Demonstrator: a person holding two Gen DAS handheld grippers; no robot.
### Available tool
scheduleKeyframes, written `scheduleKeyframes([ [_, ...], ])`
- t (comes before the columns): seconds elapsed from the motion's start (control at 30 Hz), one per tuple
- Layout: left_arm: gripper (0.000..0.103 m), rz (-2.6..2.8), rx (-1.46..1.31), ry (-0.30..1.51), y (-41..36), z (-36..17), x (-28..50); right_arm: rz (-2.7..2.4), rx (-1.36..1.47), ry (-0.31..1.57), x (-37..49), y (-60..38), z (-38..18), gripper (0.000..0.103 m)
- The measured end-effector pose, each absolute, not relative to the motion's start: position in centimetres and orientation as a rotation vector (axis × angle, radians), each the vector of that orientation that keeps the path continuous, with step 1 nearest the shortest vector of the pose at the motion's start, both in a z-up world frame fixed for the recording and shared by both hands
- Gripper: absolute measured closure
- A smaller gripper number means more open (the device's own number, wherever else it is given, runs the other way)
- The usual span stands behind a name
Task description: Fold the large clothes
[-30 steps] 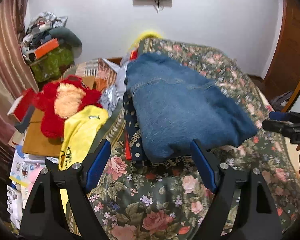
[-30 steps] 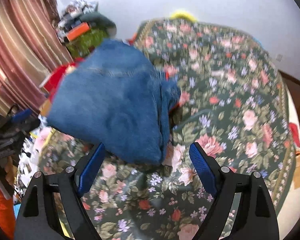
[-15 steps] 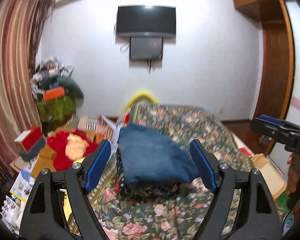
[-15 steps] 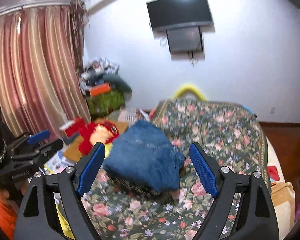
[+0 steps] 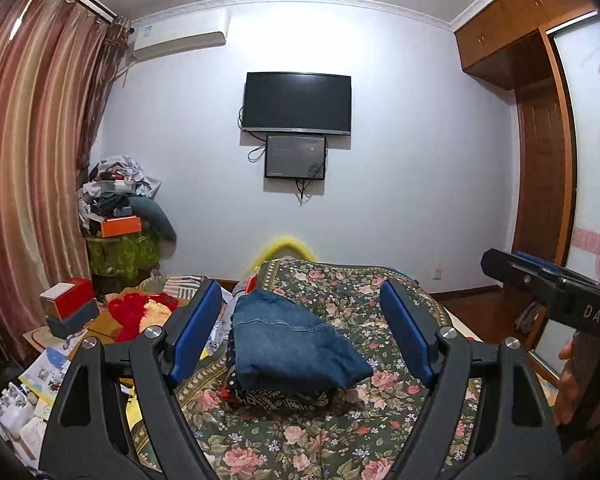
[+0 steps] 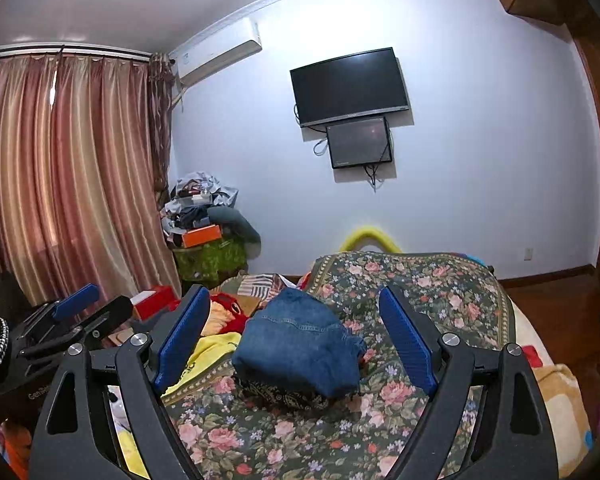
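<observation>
Folded blue jeans (image 5: 292, 348) (image 6: 300, 354) lie on top of a small stack of other folded dark patterned clothes on the floral bedspread (image 5: 300, 440) (image 6: 420, 288). My left gripper (image 5: 300, 336) is open, raised well back from the jeans, which only appear framed between its blue pads, with nothing held. My right gripper (image 6: 296, 340) is likewise open and empty, pulled back and pointing nearly level at the room. In the left wrist view the right gripper (image 5: 548, 280) shows at the right edge, held by a hand (image 5: 568, 384).
Left of the bed lie a red plush toy (image 5: 136, 314), a yellow garment (image 6: 212, 352), boxes and papers. A cluttered pile (image 5: 120, 216) stands by the curtains (image 5: 32, 184). A television (image 5: 296, 104) hangs on the far wall; a wooden wardrobe (image 5: 540, 120) is at the right.
Both grippers have drawn back and up from the jeans and tilted from looking down at the bed to nearly level. The jeans stayed on the stack; both grippers remain open.
</observation>
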State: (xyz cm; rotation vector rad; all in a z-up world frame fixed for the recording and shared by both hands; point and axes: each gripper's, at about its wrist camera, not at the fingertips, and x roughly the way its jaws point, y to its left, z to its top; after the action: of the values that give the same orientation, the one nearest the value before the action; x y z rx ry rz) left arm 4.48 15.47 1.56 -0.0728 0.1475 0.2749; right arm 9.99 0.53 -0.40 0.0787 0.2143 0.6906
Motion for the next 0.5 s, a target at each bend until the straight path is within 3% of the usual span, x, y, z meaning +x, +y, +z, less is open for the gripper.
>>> scheduleKeyframes([
  [0.13,0.017,0.29,-0.081,0.149,15.0,1.3,3.7,0.67,0.076,0.202,9.6,0.5,-0.7,0.0],
  [0.23,0.008,0.315,-0.092,0.14,15.0,1.1,3.3,0.663,0.07,0.191,9.4,0.6,-0.5,0.0],
  [0.5,0.007,0.314,-0.105,0.145,15.1,1.0,2.7,0.648,0.066,0.197,9.2,0.4,-0.5,0.0],
])
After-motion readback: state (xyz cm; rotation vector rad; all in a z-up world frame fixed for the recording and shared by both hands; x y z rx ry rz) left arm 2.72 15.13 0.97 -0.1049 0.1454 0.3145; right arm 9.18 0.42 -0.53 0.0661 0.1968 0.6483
